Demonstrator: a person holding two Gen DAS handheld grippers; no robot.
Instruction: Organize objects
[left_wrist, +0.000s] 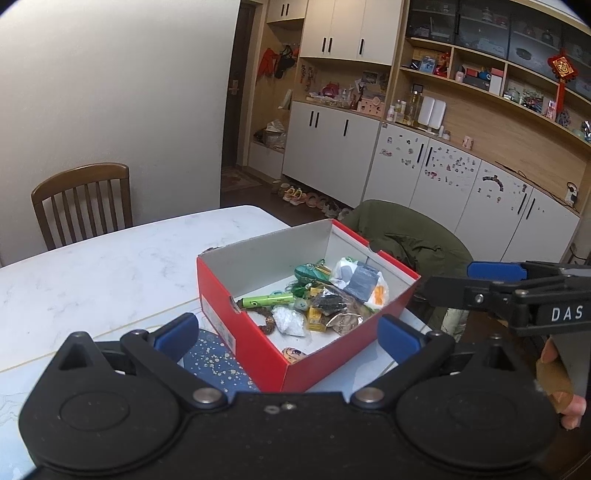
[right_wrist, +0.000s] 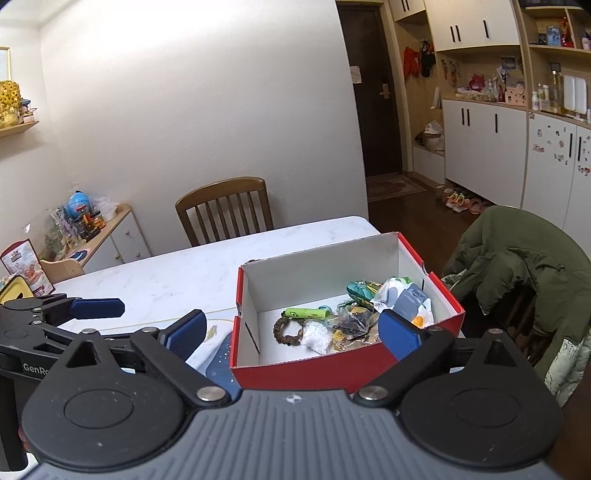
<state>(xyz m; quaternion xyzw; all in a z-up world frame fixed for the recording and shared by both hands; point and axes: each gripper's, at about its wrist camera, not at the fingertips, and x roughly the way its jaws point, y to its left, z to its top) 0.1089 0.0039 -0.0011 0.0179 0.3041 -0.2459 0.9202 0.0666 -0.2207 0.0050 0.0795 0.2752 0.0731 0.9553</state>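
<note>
Red box, lidless, at frame centre in both wrist views, resting on the white marble table with one near corner over a dark blue speckled mat. Inside it, toward the right: a green marker, a brown bead bracelet, a small white bag, crinkled foil wrappers and a white printed pouch. Left gripper, lower foreground, jaws spread wide, empty, flanking the box's near end. Right gripper, likewise spread and empty, held over the box's near wall. Wooden chair behind the table; green jacket draped at right.
</note>
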